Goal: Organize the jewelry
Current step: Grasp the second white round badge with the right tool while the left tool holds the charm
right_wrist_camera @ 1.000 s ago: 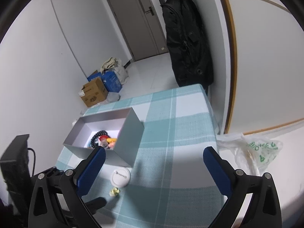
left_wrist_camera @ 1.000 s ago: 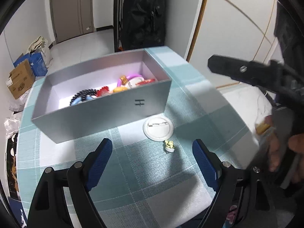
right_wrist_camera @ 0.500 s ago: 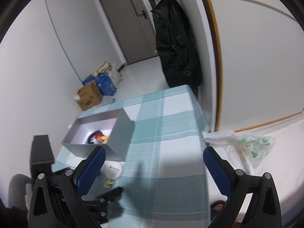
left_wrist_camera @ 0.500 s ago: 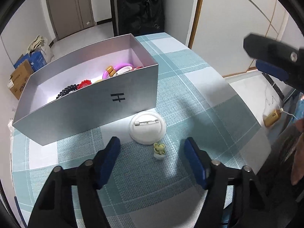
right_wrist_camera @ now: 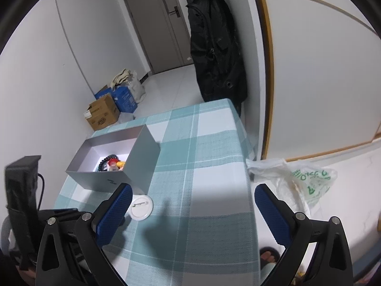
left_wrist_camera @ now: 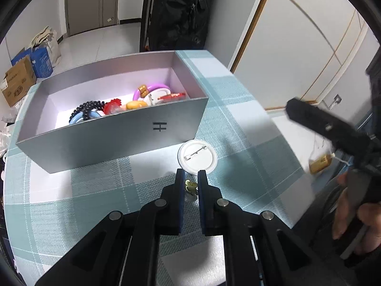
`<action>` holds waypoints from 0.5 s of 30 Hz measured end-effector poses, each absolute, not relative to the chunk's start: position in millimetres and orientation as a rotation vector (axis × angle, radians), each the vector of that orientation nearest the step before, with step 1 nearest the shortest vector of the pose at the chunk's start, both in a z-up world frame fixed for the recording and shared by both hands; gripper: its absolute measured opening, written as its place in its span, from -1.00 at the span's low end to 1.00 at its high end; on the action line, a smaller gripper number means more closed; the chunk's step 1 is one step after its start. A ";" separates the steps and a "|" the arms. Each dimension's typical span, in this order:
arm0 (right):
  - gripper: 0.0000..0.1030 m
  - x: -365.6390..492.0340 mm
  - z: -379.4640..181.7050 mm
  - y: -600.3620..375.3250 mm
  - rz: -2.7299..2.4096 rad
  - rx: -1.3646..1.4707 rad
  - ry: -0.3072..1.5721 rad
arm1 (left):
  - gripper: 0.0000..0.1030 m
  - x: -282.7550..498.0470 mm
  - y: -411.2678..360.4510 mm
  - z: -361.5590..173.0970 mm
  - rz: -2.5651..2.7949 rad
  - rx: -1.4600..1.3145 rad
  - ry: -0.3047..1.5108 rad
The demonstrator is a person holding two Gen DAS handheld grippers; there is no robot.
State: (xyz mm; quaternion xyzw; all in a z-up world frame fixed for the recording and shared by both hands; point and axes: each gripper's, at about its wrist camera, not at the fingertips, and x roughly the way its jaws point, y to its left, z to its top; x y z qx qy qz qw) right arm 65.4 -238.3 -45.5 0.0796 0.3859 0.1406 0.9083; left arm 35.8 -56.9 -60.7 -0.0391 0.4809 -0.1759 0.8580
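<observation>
Pinching down at the near edge of the table, the left gripper [left_wrist_camera: 191, 181] had its two blue-padded fingers drawn close around a tiny green-and-yellow charm [left_wrist_camera: 190, 186], which sat squeezed between the pads on the checked teal tablecloth [left_wrist_camera: 238, 124]. Just beyond the fingertips lay a round white pin badge [left_wrist_camera: 197, 156], back side up, its metal pin showing, close against the front wall of the grey box [left_wrist_camera: 114, 138]. And that box was already well stocked: a black bead bracelet [left_wrist_camera: 89, 106], a red frilly piece [left_wrist_camera: 112, 106], a pink ring-shaped bangle [left_wrist_camera: 152, 88] and other bright bits lay jumbled along its floor.

Over on the other side, the right gripper [right_wrist_camera: 193, 212] hung above the cloth with its fingers spread wide, nothing between them, the badge [right_wrist_camera: 140, 206] just visible beside its left pad. In the left wrist view the right gripper's black body [left_wrist_camera: 333, 131] showed at the right edge, the person's hand [left_wrist_camera: 357, 221] wrapped on its handle. A black coat [right_wrist_camera: 216, 47] hung on the far wall, cardboard boxes [right_wrist_camera: 102, 115] sat on the floor, and a plastic bag [right_wrist_camera: 300, 178] lay beside the table.
</observation>
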 end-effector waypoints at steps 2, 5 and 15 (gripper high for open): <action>1.00 67.0 -48.2 -236.8 0.297 0.167 0.808 | -0.89 32.0 -52.2 -55.8 -0.370 -0.091 0.996; 1.00 69.9 -54.2 -230.9 0.322 0.173 0.841 | -0.89 30.8 -44.0 -46.7 -0.371 -0.112 0.966; 0.98 71.1 -76.6 -179.5 0.397 0.012 0.926 | -0.89 25.4 0.9 -14.2 -0.366 -0.236 0.875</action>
